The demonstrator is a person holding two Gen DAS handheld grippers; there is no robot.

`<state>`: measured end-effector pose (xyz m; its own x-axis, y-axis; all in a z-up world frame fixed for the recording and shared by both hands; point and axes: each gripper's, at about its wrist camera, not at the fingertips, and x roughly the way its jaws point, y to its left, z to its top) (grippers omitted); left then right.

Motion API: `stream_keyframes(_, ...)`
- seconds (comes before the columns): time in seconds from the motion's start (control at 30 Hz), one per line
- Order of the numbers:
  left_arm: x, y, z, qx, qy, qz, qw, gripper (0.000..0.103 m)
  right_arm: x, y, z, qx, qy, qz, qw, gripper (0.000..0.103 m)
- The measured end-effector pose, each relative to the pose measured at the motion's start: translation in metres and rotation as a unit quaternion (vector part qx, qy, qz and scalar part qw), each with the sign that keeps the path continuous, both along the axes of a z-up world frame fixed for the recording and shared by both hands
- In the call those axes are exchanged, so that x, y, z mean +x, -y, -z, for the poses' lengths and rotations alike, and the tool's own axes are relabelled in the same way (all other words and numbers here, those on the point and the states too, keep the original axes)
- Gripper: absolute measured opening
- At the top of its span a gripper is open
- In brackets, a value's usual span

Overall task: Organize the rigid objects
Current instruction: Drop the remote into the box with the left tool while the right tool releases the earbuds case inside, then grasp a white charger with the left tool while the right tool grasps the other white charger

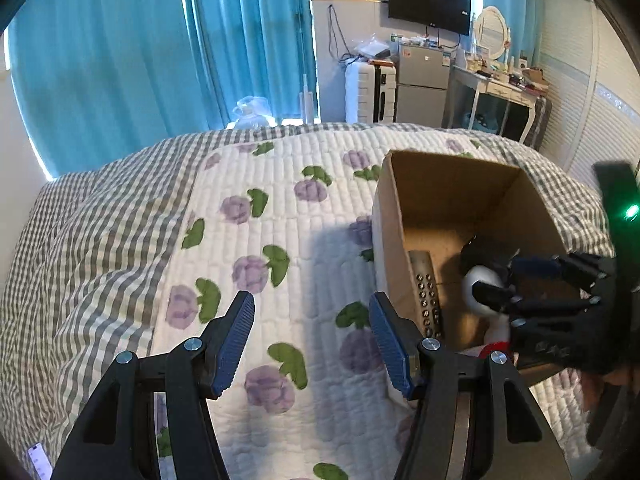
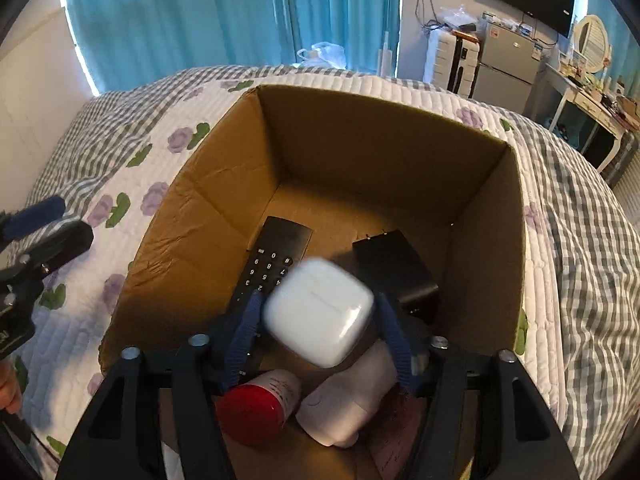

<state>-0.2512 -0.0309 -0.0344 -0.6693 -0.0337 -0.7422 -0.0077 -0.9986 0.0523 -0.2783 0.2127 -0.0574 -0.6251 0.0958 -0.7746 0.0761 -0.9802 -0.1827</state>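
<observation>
An open cardboard box (image 2: 360,136) stands on the bed; it also shows in the left wrist view (image 1: 452,184). My right gripper (image 2: 318,312) is over the box, shut on a white earbud case (image 2: 320,312), blurred. In the box lie a black remote (image 2: 272,264), a black adapter (image 2: 396,268), a red-capped white bottle (image 2: 260,404) and a white object (image 2: 352,396). My left gripper (image 1: 312,312) is open and empty above the quilt, left of the box. The right gripper (image 1: 532,292) and case (image 1: 480,284) show there too.
The bed has a floral white quilt (image 1: 280,240) with grey check borders. Teal curtains (image 1: 140,60) hang behind. A suitcase (image 1: 370,92), fridge (image 1: 422,84), wall TV (image 1: 428,2) and cluttered dressing table (image 1: 500,84) stand at the far wall.
</observation>
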Motion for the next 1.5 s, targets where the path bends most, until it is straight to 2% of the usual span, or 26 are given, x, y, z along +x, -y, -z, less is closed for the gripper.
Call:
stream_keyframes(0.1, 0.01, 0.0, -0.001, 0.0, 0.003, 0.003, 1.0, 0.063, 0.014, 0.001, -0.015, 0.003, -0.018, 0.003, 1.0, 0.076)
stream_keyframes(0.17, 0.02, -0.002, -0.006, 0.0, -0.001, 0.005, 1.0, 0.073, 0.026, 0.002, -0.027, 0.005, -0.029, 0.004, 1.0, 0.077)
stream_keyframes(0.23, 0.035, -0.005, -0.013, -0.001, -0.01, 0.005, 0.9999, 0.091, 0.039, 0.006, -0.041, 0.01, -0.038, 0.007, 0.999, 0.084)
stream_keyframes(0.3, 0.051, -0.011, -0.02, -0.005, -0.018, 0.014, 0.9997, 0.096, 0.056, 0.011, -0.054, 0.029, -0.054, 0.011, 0.998, 0.089)
stream_keyframes(0.43, 0.076, -0.016, -0.029, -0.006, -0.016, 0.02, 0.9997, 0.096, 0.098, 0.022, -0.074, 0.057, -0.071, 0.014, 0.996, 0.09)
stream_keyframes(0.67, 0.123, -0.019, -0.036, 0.015, -0.008, 0.03, 0.9994, 0.099, 0.164, 0.027, -0.076, 0.066, -0.088, 0.04, 0.993, 0.09)
stream_keyframes(0.8, 0.141, -0.016, -0.02, 0.021, 0.007, 0.022, 0.9995, 0.099, 0.185, 0.03, -0.055, 0.056, -0.082, 0.041, 0.994, 0.09)
stream_keyframes(0.97, 0.148, -0.016, 0.013, 0.02, 0.024, 0.008, 0.9995, 0.099, 0.189, 0.032, 0.001, 0.031, -0.036, 0.031, 0.998, 0.09)
stream_keyframes(1.13, 0.142, -0.022, 0.049, -0.007, 0.041, 0.007, 0.9991, 0.099, 0.181, 0.028, 0.061, 0.034, 0.02, 0.04, 0.998, 0.09)
stream_keyframes(1.33, 0.136, -0.017, 0.073, -0.009, 0.059, 0.001, 0.9982, 0.099, 0.165, 0.024, 0.088, -0.008, 0.067, 0.039, 0.997, 0.09)
stream_keyframes(1.4, 0.135, -0.016, 0.076, -0.008, 0.063, 0.001, 0.998, 0.099, 0.16, 0.026, 0.098, -0.007, 0.079, 0.039, 0.996, 0.09)
stream_keyframes(1.5, 0.134, -0.013, 0.079, -0.002, 0.069, 0.002, 0.9976, 0.099, 0.155, 0.029, 0.108, -0.013, 0.091, 0.035, 0.995, 0.083)
